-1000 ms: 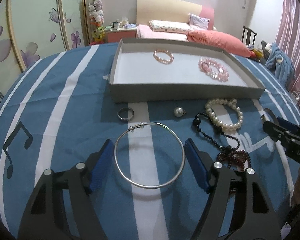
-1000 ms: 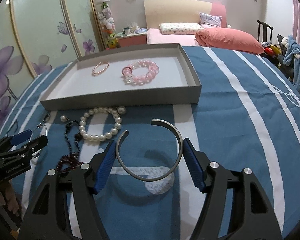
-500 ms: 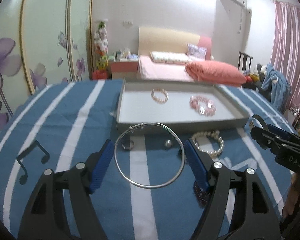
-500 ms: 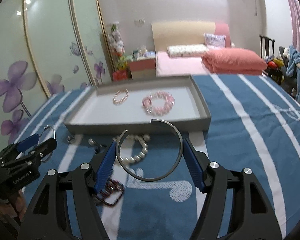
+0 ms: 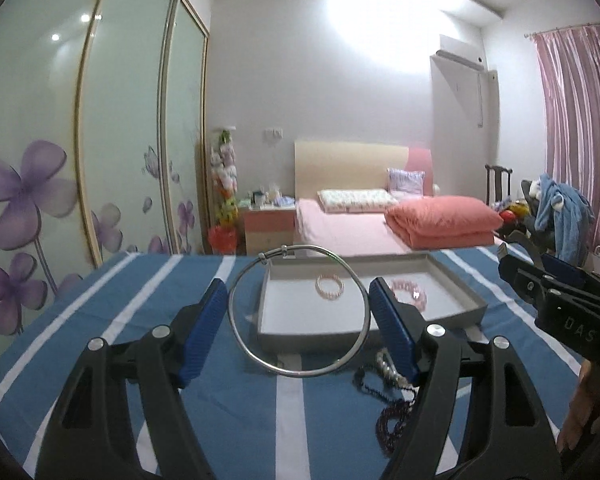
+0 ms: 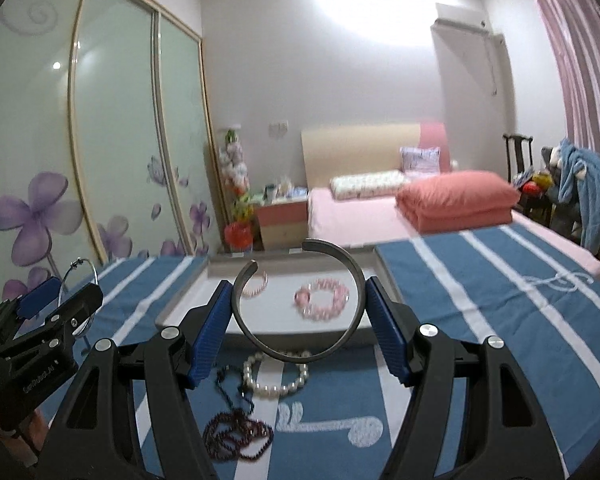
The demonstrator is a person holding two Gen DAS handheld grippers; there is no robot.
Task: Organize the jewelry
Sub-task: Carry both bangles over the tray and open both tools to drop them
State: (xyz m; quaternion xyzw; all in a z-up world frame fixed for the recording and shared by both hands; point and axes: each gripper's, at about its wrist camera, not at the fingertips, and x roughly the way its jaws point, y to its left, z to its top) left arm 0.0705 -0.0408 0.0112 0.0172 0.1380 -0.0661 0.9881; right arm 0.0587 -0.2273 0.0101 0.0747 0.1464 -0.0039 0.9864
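My left gripper is shut on a thin silver bangle and holds it above the blue striped cloth, short of the grey tray. My right gripper is shut on a dark open cuff bracelet, also in the air before the tray. Two pink bead bracelets lie in the tray. A white pearl bracelet, a black bead string and a dark red bead string lie on the cloth below.
The left gripper shows at the left of the right wrist view; the right gripper shows at the right of the left wrist view. A bed with a pink quilt and a wardrobe stand behind the table.
Both grippers have risen off the cloth with their bangles and tilted up, so the room now fills the upper view. The loose jewelry on the cloth has not moved.
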